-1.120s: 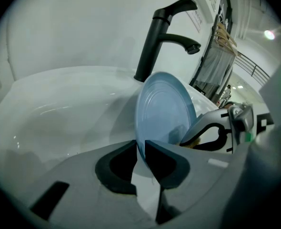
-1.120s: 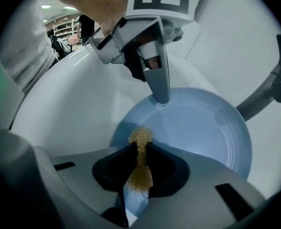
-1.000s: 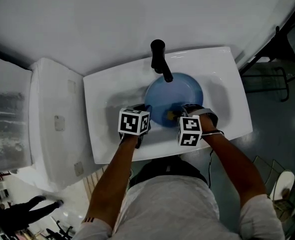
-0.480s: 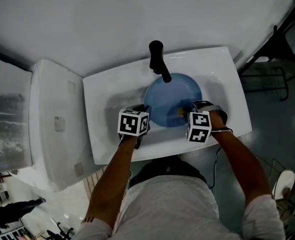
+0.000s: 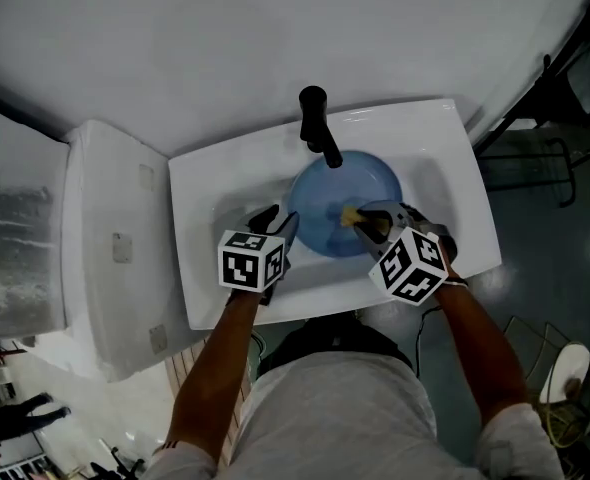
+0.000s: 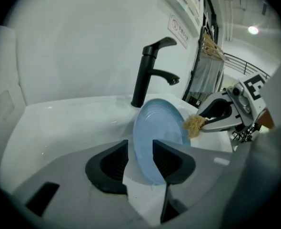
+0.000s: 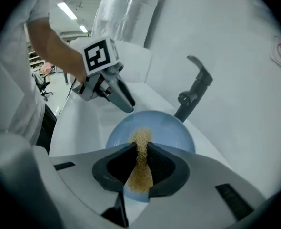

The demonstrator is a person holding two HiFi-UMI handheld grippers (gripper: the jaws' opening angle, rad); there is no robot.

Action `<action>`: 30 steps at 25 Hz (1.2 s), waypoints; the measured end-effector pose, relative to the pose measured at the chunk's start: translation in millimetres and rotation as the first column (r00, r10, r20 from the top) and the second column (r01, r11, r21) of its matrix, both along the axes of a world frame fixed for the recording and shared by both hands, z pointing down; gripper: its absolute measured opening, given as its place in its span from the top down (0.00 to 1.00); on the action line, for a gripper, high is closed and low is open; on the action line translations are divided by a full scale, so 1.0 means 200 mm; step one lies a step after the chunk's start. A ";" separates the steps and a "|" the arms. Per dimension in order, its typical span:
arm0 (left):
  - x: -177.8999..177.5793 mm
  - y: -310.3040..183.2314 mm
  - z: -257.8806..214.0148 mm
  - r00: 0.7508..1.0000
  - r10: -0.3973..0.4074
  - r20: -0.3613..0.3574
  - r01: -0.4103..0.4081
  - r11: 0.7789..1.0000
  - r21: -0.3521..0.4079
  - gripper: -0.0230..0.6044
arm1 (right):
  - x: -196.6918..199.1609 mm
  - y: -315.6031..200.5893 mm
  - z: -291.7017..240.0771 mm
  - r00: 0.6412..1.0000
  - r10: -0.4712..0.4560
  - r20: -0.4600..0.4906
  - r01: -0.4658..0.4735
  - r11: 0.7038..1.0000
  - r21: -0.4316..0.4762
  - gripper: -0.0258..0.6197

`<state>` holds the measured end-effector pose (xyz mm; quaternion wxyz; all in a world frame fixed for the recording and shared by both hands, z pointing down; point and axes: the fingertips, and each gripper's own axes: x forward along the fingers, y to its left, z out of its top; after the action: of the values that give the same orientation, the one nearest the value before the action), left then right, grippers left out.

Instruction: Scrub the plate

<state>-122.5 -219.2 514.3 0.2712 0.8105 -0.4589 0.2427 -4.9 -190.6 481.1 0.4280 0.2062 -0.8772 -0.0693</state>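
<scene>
Plate (image 6: 157,132) tilted on edge, face to R; L gripper (image 6: 140,157) fingers (image 6: 169,161) opening round rim; R gripper (image 7: 140,162) fingers clamp sponge (image 7: 141,173).

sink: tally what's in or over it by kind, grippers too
plate: 1
sponge: 1
tap: 1
grippers: 2, the left gripper opening with the plate between its jaws, the right gripper shut on the sponge
total: 5
</scene>
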 end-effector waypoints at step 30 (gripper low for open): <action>0.09 0.31 -1.30 0.934 0.228 -0.275 0.007 0.759 0.651 0.93 | -0.04 0.18 -1.22 0.473 0.073 0.878 -0.184 0.983 0.017 0.86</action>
<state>-105.2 -157.0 253.6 0.0372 0.9092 -0.4110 -0.0557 -13.7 -154.8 236.1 -0.0850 0.3011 -0.9493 0.0297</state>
